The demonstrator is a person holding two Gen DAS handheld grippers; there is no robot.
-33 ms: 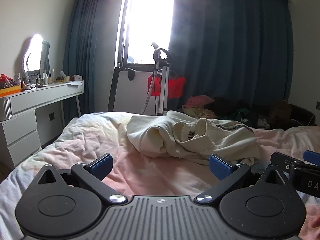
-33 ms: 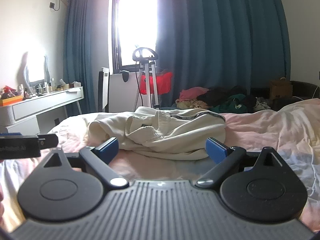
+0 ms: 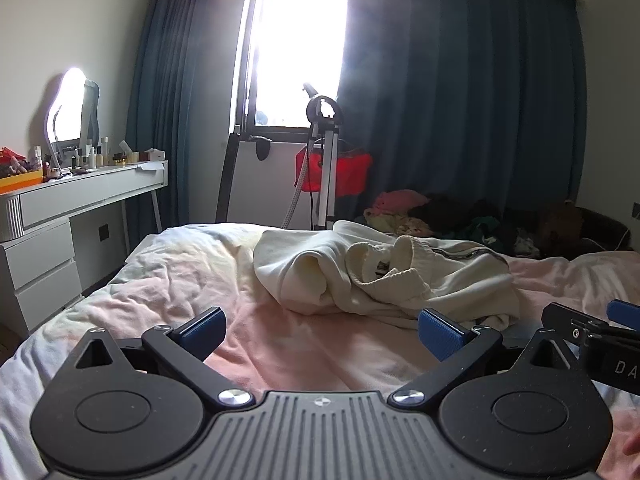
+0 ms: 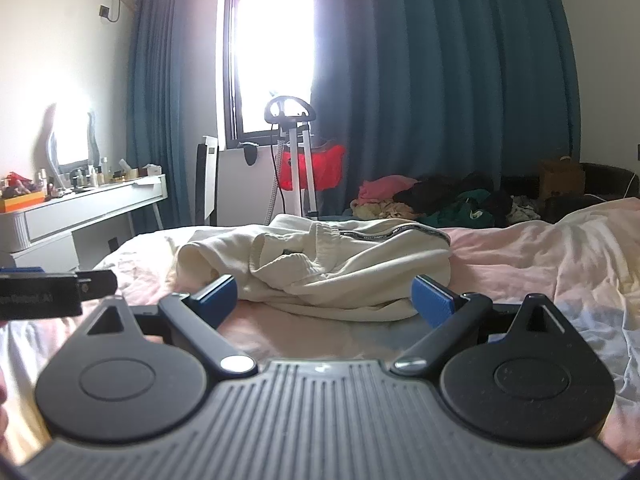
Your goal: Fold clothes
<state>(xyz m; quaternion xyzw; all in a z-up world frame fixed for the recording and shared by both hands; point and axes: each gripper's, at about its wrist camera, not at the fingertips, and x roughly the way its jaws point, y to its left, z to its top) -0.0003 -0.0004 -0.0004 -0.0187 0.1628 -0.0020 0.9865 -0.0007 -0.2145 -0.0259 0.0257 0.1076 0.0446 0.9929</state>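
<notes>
Cream garment lies crumpled in a heap on the pink bed sheet, ahead of both grippers; nothing folded yet, by the look of it. Left gripper has its jaws spread wide and empty, hovering low over bare sheet; the heap sits forward and to its right, only the right blue pad overlapping the near hem in view; contact there cannot be told. Right gripper is also spread wide, holding nothing; the heap lies dead ahead between its two pads, the near edge just beyond the tips; touching or just short, cannot tell.

Key relation: the garment's long axis runs roughly left-right across both views, broadside to the grippers; a ribbed cuff or waistband is bunched near the middle, a striped trim runs along the far right side. Right gripper looks nearer and better centred on the cloth; left gripper is offset toward the heap's left end, so each hand roughly faces one end.

Judgement: the next move likely needs both to pinch the near edge and spread the heap flat along that long axis before any fold; risk of grabbing several layers at the bunched middle. Clothes pile beyond the bed is well apart.
</notes>
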